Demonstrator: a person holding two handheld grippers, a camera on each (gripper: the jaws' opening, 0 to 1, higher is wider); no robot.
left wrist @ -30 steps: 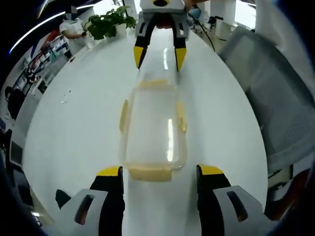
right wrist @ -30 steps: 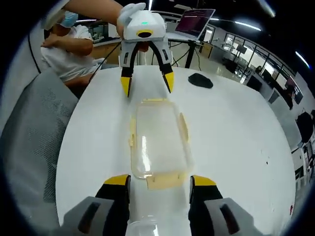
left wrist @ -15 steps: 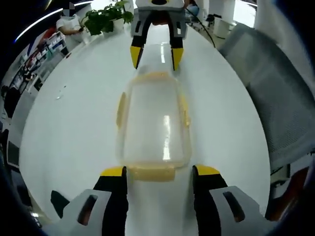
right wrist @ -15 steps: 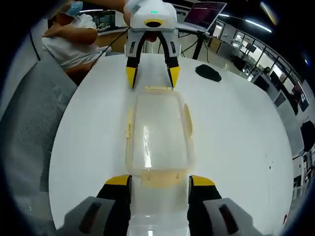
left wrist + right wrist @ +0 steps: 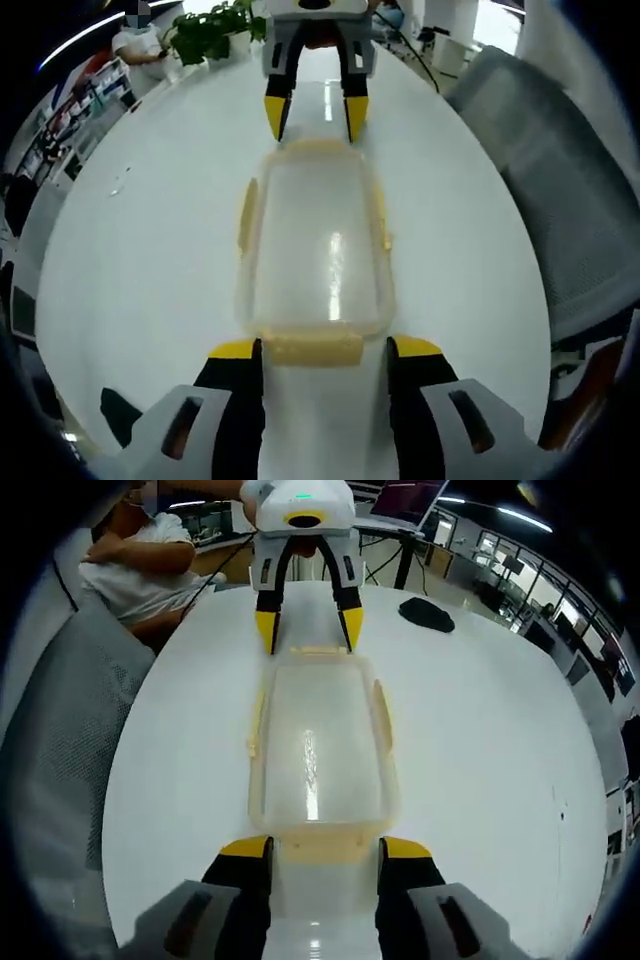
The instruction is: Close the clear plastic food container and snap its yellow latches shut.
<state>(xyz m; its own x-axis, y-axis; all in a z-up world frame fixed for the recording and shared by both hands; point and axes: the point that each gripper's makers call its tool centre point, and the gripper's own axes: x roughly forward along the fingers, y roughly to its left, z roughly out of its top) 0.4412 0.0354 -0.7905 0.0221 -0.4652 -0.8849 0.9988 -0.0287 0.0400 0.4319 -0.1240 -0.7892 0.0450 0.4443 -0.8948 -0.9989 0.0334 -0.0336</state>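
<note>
My left tool [image 5: 320,350] stands with its yellow-tipped jaws spread, pinching nothing, and the near yellow end latch [image 5: 315,349] of the clear rectangular plastic food container [image 5: 312,250] sits right between the tips. The container lies flat on the white round desk [image 5: 150,260], lid on, its long axis running straight away from the tool along the line of the jaws. On each long side a yellow side latch [image 5: 245,215] stands out from the wall (I judge them not yet snapped down, though the plastic is too clear to be sure). At the far short end my right tool [image 5: 312,105] faces me, jaws also spread, tips just at the far latch.

From the right tool [image 5: 323,850] the picture mirrors: its jaws are apart and hold nothing, the near end latch [image 5: 322,848] lies between them, the container [image 5: 318,745] stretches ahead lengthwise, and the left tool [image 5: 305,620] brackets the opposite end. Each tool is nearest its own short end; neither is nearer the side latches.

Against a second ago, both tools have closed in along the container's long axis: the end latches were then ahead of the tips and are now between them, and the facing tool stands tighter to the far edge. The container itself looks unmoved on the desk. Beyond the desk I see a grey mesh chair [image 5: 560,180].
</note>
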